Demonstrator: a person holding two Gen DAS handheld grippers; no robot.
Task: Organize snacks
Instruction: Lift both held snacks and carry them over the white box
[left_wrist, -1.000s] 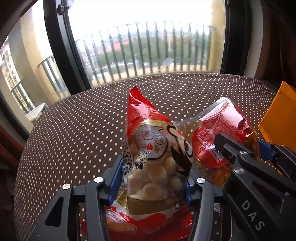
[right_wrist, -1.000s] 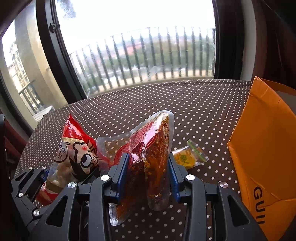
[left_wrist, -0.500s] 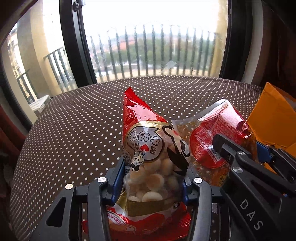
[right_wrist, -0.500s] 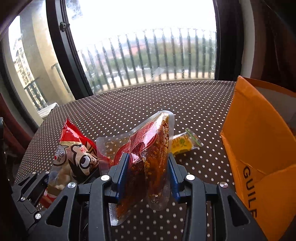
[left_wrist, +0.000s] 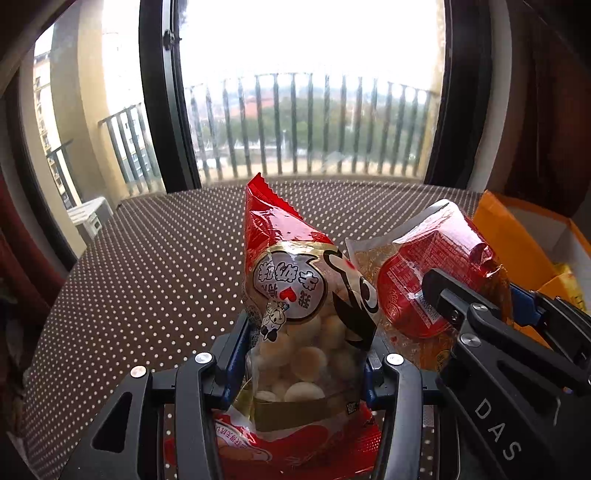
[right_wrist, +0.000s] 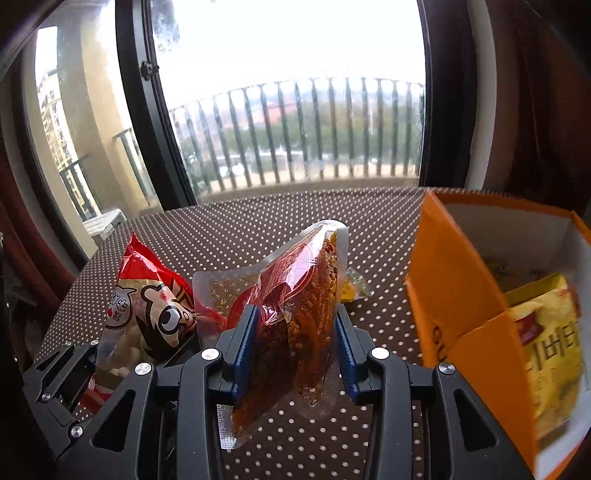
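left wrist: biscuit bag (left_wrist: 303, 317) between fingers (left_wrist: 232, 354)

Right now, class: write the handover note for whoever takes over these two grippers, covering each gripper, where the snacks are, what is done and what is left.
Left gripper: shut on the red bag of puffed balls, held above the dotted table.
Right gripper: shut on the clear pouch of spicy snack, also off the table.
Orange box: open, to the right, with a yellow packet already inside.
A small yellow-green sweet lies on the table behind the pouch.
Left to do: box both held bags, then the sweet.
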